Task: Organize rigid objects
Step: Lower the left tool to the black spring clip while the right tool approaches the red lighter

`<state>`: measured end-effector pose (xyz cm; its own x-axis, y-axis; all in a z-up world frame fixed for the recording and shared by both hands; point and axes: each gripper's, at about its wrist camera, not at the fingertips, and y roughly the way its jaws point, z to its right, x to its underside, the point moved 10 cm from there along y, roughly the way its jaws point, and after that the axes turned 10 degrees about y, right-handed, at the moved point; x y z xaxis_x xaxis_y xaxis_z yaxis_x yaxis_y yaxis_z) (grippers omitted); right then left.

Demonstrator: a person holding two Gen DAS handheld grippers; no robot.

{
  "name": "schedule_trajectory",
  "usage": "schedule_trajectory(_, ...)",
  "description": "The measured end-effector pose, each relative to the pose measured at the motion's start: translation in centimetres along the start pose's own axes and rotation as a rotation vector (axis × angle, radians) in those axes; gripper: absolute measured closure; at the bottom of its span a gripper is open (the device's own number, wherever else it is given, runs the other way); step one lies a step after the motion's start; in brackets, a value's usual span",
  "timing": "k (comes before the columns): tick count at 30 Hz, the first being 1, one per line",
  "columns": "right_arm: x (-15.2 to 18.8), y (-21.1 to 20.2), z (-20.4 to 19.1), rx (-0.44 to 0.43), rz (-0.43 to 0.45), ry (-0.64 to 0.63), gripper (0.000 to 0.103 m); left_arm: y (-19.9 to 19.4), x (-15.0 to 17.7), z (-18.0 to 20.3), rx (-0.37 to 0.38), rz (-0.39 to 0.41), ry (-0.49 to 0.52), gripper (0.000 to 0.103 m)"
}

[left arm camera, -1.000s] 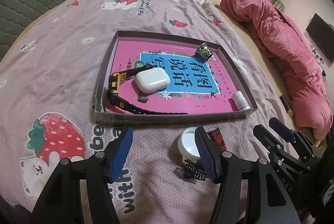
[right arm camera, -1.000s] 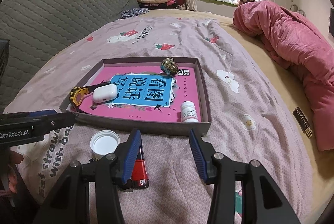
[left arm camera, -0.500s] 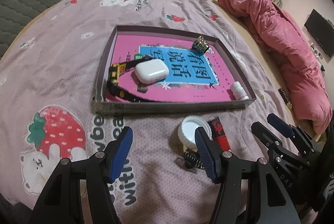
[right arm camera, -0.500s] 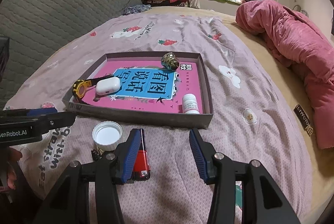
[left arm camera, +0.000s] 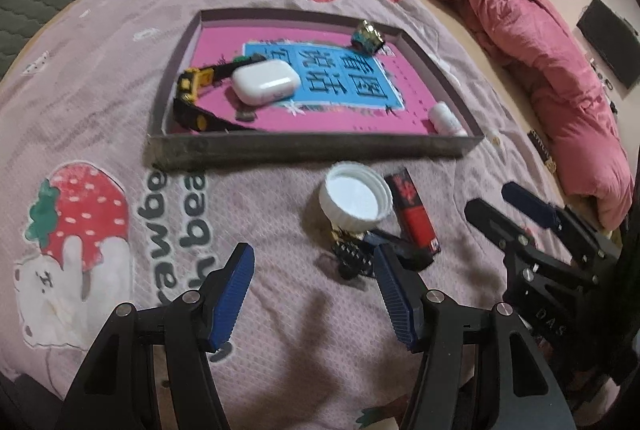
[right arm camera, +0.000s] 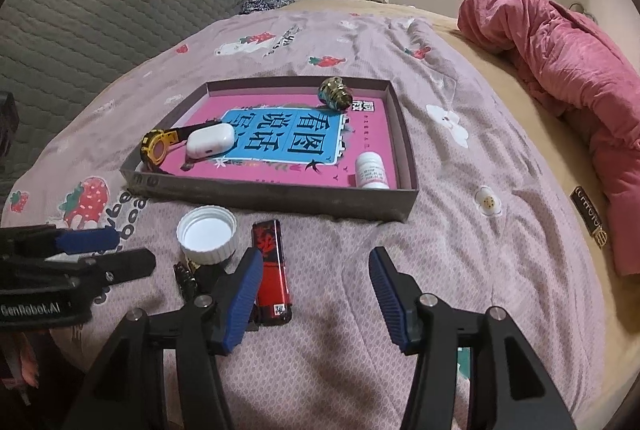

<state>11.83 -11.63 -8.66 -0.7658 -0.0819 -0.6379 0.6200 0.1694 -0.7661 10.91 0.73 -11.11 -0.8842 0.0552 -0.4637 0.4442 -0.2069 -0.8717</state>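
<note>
Two grippers hung over the bed's near edge: left gripper (left arm camera: 314, 294) with jaws wide and empty, right gripper (right arm camera: 314, 296) with jaws opening, empty. Cap (right arm camera: 207, 233), lighter (right arm camera: 271, 270) and clip (left arm camera: 352, 256) lay beside the tray (right arm camera: 272, 195).

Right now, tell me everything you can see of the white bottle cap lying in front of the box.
The white bottle cap is round, looks like plastic, with a ribbed side wall. It lies open side up on the bedspread, empty inside, just outside the near wall of the box. The red lighter lies close on its right; whether they touch is unclear. Its near edge rests against or over a small black clip. Neither gripper touches it.
</note>
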Motion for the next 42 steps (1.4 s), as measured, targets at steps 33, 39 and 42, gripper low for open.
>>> schedule_trajectory(33,1.6,2.2,0.2,-0.006,-0.071,0.002,0.048,3.8,1.4,0.4,-0.039,-0.056,-0.013,0.039)
schedule_trajectory(39,2.0,3.7,-0.8,-0.012,-0.102,-0.032,0.048,4.0,1.7,-0.5,-0.048,-0.059,-0.033,0.039)
schedule_trajectory(42,1.9,4.3,-1.3,-0.015,-0.111,-0.042,0.048,4.0,1.7,-0.6,-0.053,-0.058,-0.026,0.039)
